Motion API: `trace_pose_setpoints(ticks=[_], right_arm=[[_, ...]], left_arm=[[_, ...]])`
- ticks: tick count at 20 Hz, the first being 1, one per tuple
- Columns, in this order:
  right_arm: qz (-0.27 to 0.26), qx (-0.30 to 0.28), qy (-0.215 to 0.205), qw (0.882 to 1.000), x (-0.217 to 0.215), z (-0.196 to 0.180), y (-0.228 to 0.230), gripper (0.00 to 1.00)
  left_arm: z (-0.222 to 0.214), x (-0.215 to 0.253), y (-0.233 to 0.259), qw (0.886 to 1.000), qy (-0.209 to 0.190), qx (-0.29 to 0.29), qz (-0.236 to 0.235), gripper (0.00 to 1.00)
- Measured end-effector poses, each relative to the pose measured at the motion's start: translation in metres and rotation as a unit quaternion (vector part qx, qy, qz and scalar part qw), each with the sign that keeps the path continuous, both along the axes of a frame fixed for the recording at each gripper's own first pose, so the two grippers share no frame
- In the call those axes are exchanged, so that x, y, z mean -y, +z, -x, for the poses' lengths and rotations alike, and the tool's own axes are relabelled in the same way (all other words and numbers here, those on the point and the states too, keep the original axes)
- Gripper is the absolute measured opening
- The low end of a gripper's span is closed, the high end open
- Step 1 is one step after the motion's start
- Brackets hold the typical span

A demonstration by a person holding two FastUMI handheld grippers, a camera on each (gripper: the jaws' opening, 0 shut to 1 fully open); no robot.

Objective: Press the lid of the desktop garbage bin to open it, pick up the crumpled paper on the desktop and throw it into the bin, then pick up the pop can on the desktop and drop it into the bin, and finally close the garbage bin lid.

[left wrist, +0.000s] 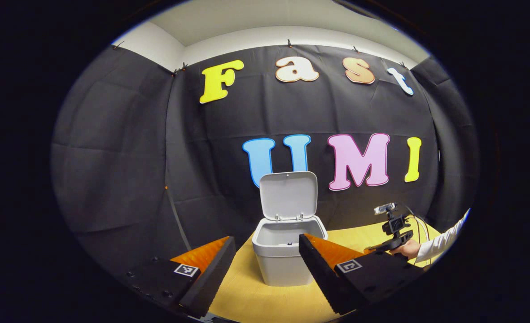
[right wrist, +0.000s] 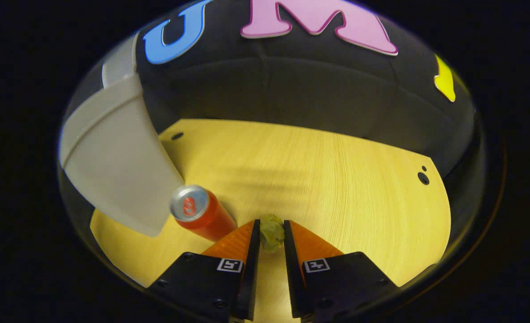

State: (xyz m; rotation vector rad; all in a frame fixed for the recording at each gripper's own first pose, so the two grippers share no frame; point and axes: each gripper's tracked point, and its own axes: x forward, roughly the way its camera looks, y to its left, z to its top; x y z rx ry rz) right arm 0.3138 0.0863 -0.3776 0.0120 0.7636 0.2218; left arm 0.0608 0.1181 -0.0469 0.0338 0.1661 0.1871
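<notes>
Because the paper [right wrist: 271, 233] is only a small crumpled ball, we judge it to be very light and soft, so it will give under the fingers and needs no strong squeeze. In the right gripper view it sits between the two fingers of the right gripper [right wrist: 271, 235], which are closed on it from both sides, low over the table [right wrist: 336, 179]. We think the hold is good at the middle of the ball; a grip at a loose edge could let it slip out on the way.

The can [right wrist: 199, 213] stands upright just beside the left finger, between the paper and the bin [right wrist: 116, 166]. It is stiff, smooth and probably light if it is empty, so we would later take it around the middle of its body, not at the rim. For now it is the thing in the way: a lift toward the bin that goes sideways too early could knock it over, so we would first go up.

In the left gripper view the bin [left wrist: 285, 251] is on the table with its lid [left wrist: 288, 195] standing open, and the opening is free. The left gripper [left wrist: 267, 269] hangs in front of it with fingers spread wide and nothing in them. Farther right, a hand [left wrist: 409, 248] holds the right gripper [left wrist: 392, 229].
</notes>
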Motion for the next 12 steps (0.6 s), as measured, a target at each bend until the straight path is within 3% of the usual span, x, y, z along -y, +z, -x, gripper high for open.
trace_pose_setpoints(ticks=[3, 6, 9, 12], right_arm=[[-0.036, 0.068, 0.016, 0.997, -0.014, -0.015, 0.078, 0.34], [-0.06, 0.147, 0.057, 0.986, -0.034, -0.025, 0.155, 0.34], [-0.069, 0.208, 0.103, 0.97, -0.049, -0.025, 0.204, 0.34], [-0.089, 0.234, 0.138, 0.958, -0.074, -0.004, 0.237, 0.34]], left_arm=[[-0.006, 0.007, -0.001, 1.0, -0.013, 0.003, 0.009, 0.95], [-0.007, 0.012, 0.001, 1.0, -0.025, 0.008, 0.008, 0.95], [-0.002, 0.013, -0.003, 1.0, -0.028, 0.004, 0.005, 0.95], [0.006, 0.008, -0.001, 1.0, -0.019, 0.006, 0.004, 0.95]])
